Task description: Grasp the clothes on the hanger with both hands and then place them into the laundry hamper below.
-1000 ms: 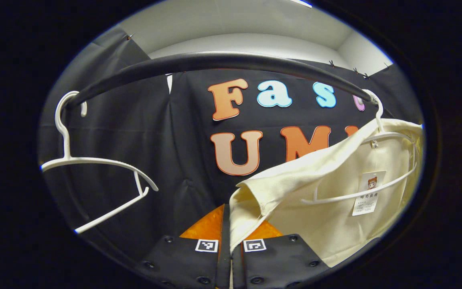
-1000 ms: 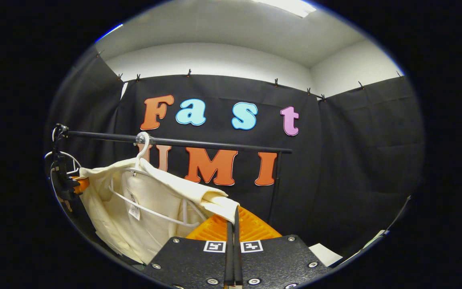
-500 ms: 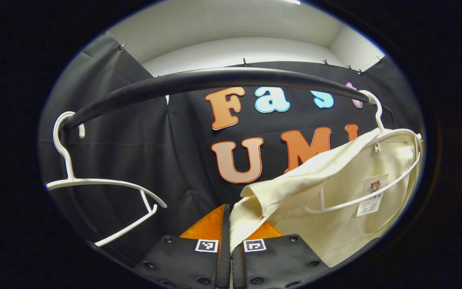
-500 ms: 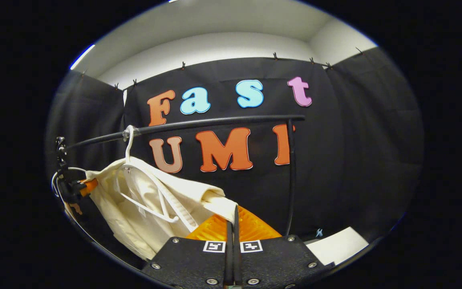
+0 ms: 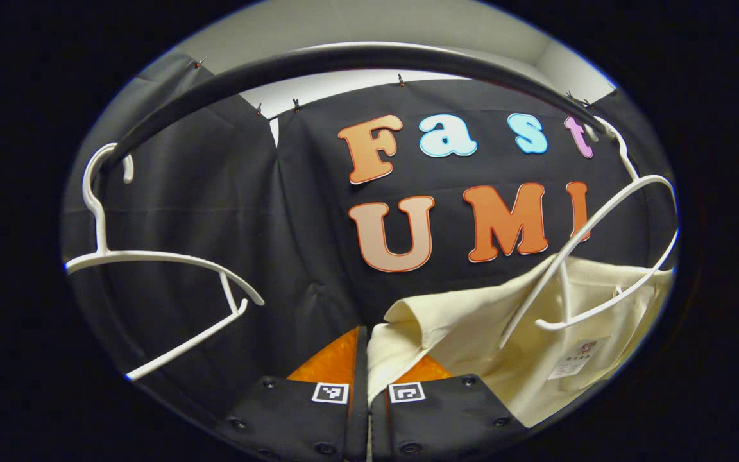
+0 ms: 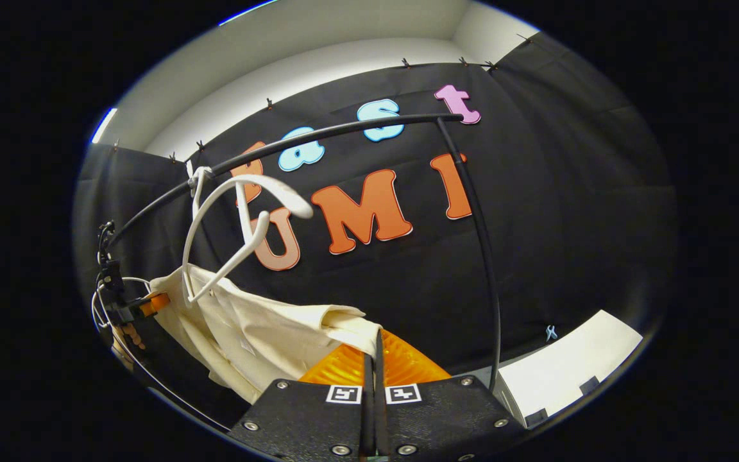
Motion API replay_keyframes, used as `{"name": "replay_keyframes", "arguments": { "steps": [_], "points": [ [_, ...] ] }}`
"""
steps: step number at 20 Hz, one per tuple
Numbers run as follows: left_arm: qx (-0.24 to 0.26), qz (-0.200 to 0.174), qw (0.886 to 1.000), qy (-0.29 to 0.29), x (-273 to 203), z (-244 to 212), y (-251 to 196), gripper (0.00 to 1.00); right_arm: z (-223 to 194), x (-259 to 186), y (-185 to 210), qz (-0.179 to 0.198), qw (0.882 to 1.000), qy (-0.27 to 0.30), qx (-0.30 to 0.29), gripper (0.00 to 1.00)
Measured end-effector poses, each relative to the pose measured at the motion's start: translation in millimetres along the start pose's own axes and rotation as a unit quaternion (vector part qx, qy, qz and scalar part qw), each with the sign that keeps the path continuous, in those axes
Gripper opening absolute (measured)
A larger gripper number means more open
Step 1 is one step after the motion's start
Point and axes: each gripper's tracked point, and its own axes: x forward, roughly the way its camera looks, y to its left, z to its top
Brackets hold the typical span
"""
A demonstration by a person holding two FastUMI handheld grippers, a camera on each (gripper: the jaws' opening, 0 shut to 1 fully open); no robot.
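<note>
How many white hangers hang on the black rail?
2: an empty hanger at the rail's left end, and another hanger at its right, above the cream garment.

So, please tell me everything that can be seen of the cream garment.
The garment is a pale cream shirt of smooth woven cloth, with a folded edge and a paper tag inside. It hangs slack below the white hanger, which is on the black rail; the hanger's top is bare, and its lower bar overlaps the cloth. The left gripper is shut on one folded edge, and the right gripper on the other, so the cloth sags between them.
</note>
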Motion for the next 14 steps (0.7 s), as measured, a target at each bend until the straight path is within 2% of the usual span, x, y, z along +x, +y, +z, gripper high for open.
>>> {"name": "replay_keyframes", "arguments": {
  "steps": [5,9,14],
  "points": [
    [-0.016,-0.003,0.998,0.054,3.2,-51.3,2.8,0.09,-22.7,6.6,2.2,-0.013,1.0,0.019,-0.019,0.0],
    [-0.009,-0.01,0.998,0.06,7.0,-64.1,-5.4,0.09,-31.7,8.3,2.8,-0.035,0.999,0.021,-0.031,0.0],
    [-0.012,-0.039,0.996,0.077,-4.4,-78.0,-27.5,0.09,-45.6,8.8,18.4,-0.049,0.998,0.016,-0.032,0.0]
  ]
}}
